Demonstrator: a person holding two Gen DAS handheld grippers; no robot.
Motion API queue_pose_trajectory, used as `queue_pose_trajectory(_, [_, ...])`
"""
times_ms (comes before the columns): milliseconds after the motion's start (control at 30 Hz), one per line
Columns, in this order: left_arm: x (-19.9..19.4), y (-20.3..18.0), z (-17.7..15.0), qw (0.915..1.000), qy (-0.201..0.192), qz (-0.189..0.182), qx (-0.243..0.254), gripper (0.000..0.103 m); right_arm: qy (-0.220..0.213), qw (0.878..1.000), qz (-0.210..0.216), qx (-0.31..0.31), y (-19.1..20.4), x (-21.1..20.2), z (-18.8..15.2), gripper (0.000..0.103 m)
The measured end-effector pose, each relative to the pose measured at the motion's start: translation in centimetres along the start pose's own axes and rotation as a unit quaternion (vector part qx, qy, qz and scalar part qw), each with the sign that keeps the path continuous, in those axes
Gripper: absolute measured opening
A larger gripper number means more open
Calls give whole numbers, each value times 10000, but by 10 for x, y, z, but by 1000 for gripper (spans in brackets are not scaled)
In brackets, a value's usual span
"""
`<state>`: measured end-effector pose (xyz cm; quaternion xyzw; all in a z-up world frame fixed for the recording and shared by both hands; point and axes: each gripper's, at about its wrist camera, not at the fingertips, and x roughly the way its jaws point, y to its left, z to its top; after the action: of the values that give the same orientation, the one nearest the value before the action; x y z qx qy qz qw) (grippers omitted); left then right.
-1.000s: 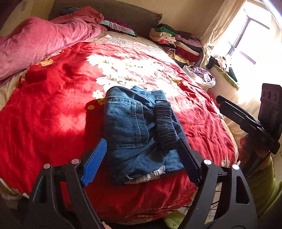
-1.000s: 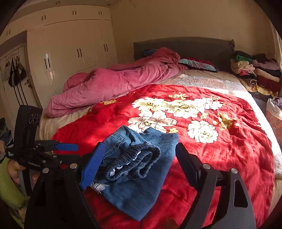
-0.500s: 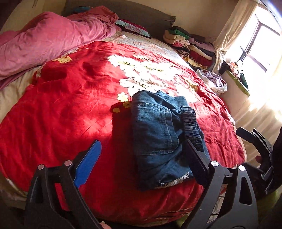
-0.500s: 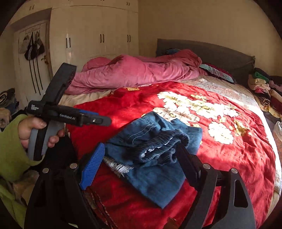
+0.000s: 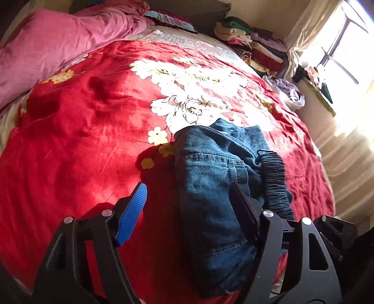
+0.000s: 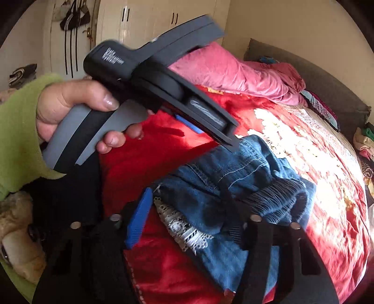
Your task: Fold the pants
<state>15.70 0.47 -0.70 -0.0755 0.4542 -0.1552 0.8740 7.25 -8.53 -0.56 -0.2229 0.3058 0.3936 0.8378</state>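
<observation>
The folded blue denim pants [image 5: 210,187] lie on the red floral bedspread [image 5: 81,140] near the bed's near edge, with the dark elastic waistband [image 5: 274,177] bunched on top and a white lace hem [image 6: 184,226] showing. My left gripper [image 5: 189,205] is open, low over the pants' left edge, one finger over the denim and the blue pad [image 5: 132,210] over the spread. My right gripper [image 6: 189,217] is open at the lace hem end. The left gripper's body and the hand holding it [image 6: 77,105] fill the upper left of the right wrist view.
A pink quilt [image 5: 58,46] is heaped at the far left of the bed. Stacked folded clothes [image 5: 252,44] stand at the head by the window. A laundry basket [image 5: 287,91] sits beside the bed. White wardrobes [image 6: 145,18] line the wall.
Both grippers have moved down and closer to the pants. The left gripper has swung right over the denim and now looms large in the right wrist view. The pants lie unchanged.
</observation>
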Motion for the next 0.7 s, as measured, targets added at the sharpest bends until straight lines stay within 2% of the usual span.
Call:
queue_pose_trajectory(33, [9, 0, 2, 9999, 64, 131, 17, 63, 117, 9998, 160, -3, 0, 8, -1, 15])
queue_pose_trajectory(67, [16, 1, 2, 9998, 123, 154, 0, 63, 196, 9992, 356, 25, -1, 14, -2, 15])
queue_pose_trajectory(167, [32, 9, -1, 9994, 201, 273, -81, 63, 249, 9987, 455, -12, 6, 18, -9, 15])
queue_pose_trajectory(300, [37, 17, -4, 9994, 125, 211, -227, 66, 275, 9985, 444, 156, 10, 23, -21, 15])
queue_pose_trajectory(433, [37, 19, -5, 9993, 68, 179, -311, 67, 253, 9983, 431, 288, 12, 21, -21, 18])
queue_pose_trajectory(500, [32, 16, -5, 9993, -12, 200, -319, 67, 227, 9977, 501, 384, 10, 14, -18, 24])
queue_pose_trajectory(600, [21, 10, -5, 9991, -170, 330, -203, 67, -31, 9960, 628, 637, 0, -6, -15, 28])
queue_pose_trajectory(700, [9, 8, -7, 9989, -293, 277, -228, 67, -311, 9944, 473, 895, -13, -32, -16, 45])
